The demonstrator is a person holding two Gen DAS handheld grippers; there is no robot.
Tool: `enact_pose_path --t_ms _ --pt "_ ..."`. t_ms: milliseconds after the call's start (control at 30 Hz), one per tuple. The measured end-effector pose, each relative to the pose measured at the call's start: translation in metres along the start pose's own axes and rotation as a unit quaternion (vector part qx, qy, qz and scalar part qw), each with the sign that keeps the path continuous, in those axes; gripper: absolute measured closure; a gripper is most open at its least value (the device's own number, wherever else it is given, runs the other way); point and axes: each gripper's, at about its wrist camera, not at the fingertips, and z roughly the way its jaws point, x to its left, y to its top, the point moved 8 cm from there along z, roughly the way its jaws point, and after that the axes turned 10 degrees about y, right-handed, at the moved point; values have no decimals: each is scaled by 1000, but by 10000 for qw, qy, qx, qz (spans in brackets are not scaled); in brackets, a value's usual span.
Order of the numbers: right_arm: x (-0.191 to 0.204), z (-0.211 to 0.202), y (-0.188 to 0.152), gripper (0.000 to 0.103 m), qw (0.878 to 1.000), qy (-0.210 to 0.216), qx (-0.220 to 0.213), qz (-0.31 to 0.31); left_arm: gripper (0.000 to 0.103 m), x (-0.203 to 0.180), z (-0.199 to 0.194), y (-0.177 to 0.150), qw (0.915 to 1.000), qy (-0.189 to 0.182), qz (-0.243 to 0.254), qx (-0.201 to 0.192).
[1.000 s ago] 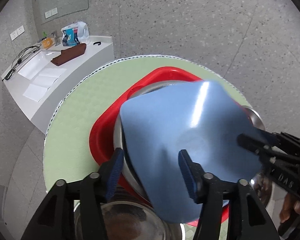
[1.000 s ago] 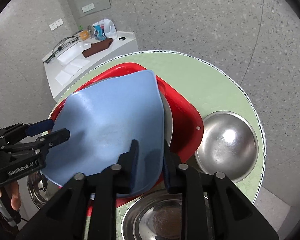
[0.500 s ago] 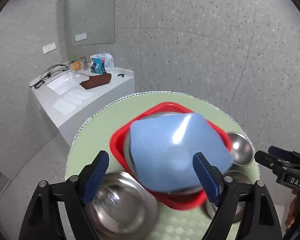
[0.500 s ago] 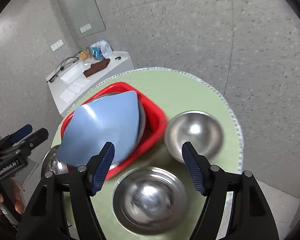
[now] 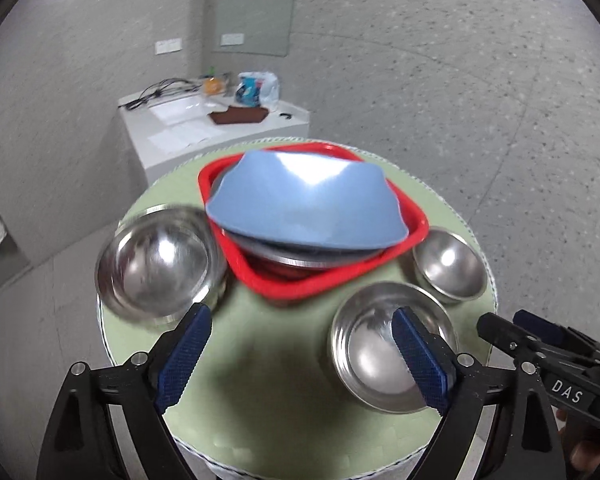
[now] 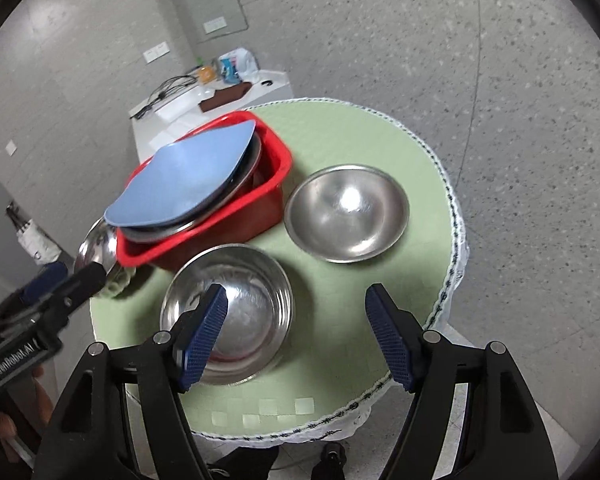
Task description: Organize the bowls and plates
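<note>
Claws both empty: left claw [image 5: 302, 356] opening, right claw [image 6: 296, 336] spread, blue plate [image 5: 304, 204] in red bin [image 5: 414, 236].

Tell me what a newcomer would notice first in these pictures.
The eye goes first to the red tub at the back of the round green table, with a big blue plate lying tilted on top of the metal dishes stacked inside. Around it stand three shiny steel bowls: one to the left, one in front and a smaller one on the right in the left wrist view.
</note>
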Motion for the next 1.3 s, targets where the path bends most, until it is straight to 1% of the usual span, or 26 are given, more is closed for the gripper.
enact_pose_path --t_ms 33,167,267,300,333,367,400,433,467,500,533,567,600,633,667,733,800,867,1033,1100,1200,1300 --pt "-1 3 -2 30 10000 64 2 0 14 -3 3 2 10000 18 -7 33" --pt "-4 17 -9 30 9996 225 138 34 14 -16 9 -11 9997 237 -54 48" --pt "-7 28 -14 30 9995 256 187 20 20 -27 23 -18 9994 342 -6 64" --pt "-8 33 -16 31 9994 271 228 28 27 -30 27 -23 9994 340 37 73" --pt "-11 37 -17 34 9993 276 243 49 34 -35 33 -26 9993 331 91 112" --pt "-13 41 -19 35 9992 276 282 69 37 -38 41 -29 9993 317 129 164" --pt "-15 47 -22 37 9988 300 361 118 44 -40 47 -32 9991 307 152 231" --pt "-15 52 -24 41 9984 346 405 170 51 -41 53 -35 9991 272 173 284" --pt "-15 55 -26 47 9981 380 453 182 54 -46 60 -38 9988 240 226 360" --pt "-15 59 -28 51 9977 411 511 181 64 -50 64 -40 9985 216 276 409" --pt "-15 63 -30 60 9973 447 549 203 74 -52 68 -38 9984 180 310 439" --pt "-14 65 -31 68 9966 517 593 235 78 -57 71 -37 9983 87 363 446" --pt "-13 67 -32 71 9959 598 623 256 86 -60 71 -35 9983 21 395 417" --pt "-11 68 -32 78 9955 651 633 255 90 -61 71 -32 9983 -39 442 383" --pt "-9 69 -31 83 9952 702 640 237 90 -64 71 -30 9983 -5 504 305" --pt "-8 68 -31 85 9961 611 614 182 91 -64 71 -26 9984 -75 488 263" --pt "-10 65 -31 89 9963 614 563 233 95 -61 70 -26 9987 -164 445 209" --pt "-10 58 -30 92 9967 592 492 263 95 -60 60 -21 9986 -243 470 39" --pt "7 19 -16 93 9990 438 12 16 95 -52 22 -7 9965 -476 462 -517" --pt "19 4 -6 93 9989 404 -223 -63 95 -46 7 8 9946 -573 429 -758" --pt "38 -13 7 93 9981 295 -508 -194 95 -31 -4 17 9925 -655 429 -936" --pt "60 -19 18 93 9970 263 -670 -292 95 -3 -10 27 9913 -770 379 -1000"
